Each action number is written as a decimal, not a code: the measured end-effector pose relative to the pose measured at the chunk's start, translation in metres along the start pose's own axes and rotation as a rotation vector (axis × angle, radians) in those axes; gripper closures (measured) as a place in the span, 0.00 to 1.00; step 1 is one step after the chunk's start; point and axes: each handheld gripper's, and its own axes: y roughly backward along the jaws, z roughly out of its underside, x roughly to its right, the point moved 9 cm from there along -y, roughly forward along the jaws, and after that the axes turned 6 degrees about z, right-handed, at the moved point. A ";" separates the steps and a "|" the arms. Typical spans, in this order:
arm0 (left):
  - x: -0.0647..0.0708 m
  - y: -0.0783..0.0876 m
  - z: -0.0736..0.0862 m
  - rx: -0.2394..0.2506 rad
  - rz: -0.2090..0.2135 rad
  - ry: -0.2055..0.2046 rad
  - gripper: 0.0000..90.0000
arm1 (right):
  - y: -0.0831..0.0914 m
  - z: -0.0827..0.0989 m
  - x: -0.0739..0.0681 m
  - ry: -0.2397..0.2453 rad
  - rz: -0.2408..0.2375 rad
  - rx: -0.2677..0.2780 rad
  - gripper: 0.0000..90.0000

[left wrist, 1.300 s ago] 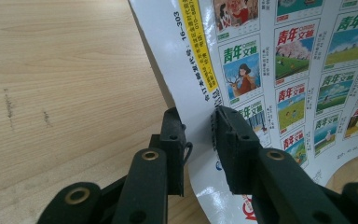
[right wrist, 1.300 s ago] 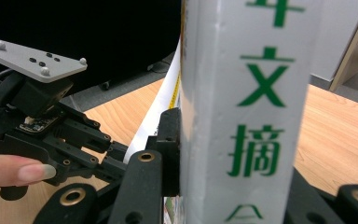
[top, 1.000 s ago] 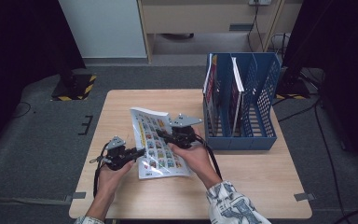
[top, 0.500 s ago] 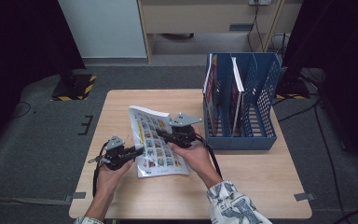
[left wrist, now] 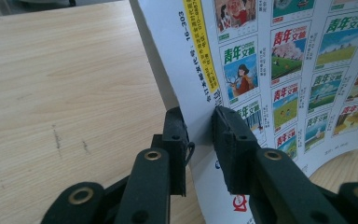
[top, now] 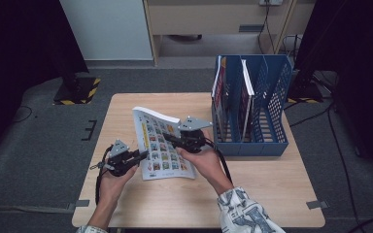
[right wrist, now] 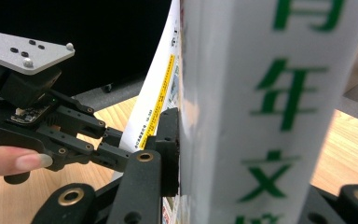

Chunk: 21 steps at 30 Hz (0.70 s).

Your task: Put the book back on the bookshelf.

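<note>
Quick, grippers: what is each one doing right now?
Left gripper: closed on the magazine at its edge.
Right gripper: closed on the same magazine.

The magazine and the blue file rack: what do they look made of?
Magazine: paper with a glossy printed cover, judging by its sheen and the way it bows between the left gripper and right gripper. Blue file rack: probably moulded plastic, with uniform colour and perforated walls.

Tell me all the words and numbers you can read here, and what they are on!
"青年文摘": red title repeated on the small cover pictures of the magazine's back cover.
"16-303": black number beside the yellow strip on that cover.
Yellow strip text: too small to read.
Large green characters on the magazine spine: too blurred and cropped to read.
Books in the blue file rack: too small to read.
</note>
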 end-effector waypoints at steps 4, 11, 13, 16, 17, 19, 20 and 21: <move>0.000 0.001 -0.001 -0.002 -0.007 -0.012 0.82 | 0.001 -0.001 0.000 0.010 -0.003 0.001 0.80; 0.001 0.002 -0.003 0.006 -0.017 -0.033 0.82 | 0.002 -0.002 -0.001 0.019 -0.011 0.008 0.79; 0.002 0.003 -0.004 0.006 -0.022 -0.042 0.82 | 0.002 -0.005 -0.002 0.020 -0.015 0.011 0.79; 0.002 0.003 -0.004 0.008 -0.021 -0.040 0.82 | 0.002 -0.005 -0.001 0.023 -0.017 0.012 0.79; 0.002 0.003 -0.004 0.008 -0.020 -0.040 0.82 | 0.002 -0.005 -0.001 0.024 -0.017 0.013 0.79; 0.002 0.003 -0.003 0.008 -0.020 -0.040 0.82 | 0.002 -0.005 -0.001 0.022 -0.017 0.014 0.79; 0.002 0.003 -0.003 0.009 -0.020 -0.040 0.82 | 0.001 -0.005 -0.001 0.022 -0.016 0.014 0.79; 0.002 0.003 -0.004 0.009 -0.021 -0.041 0.82 | 0.001 -0.005 -0.001 0.021 -0.016 0.014 0.79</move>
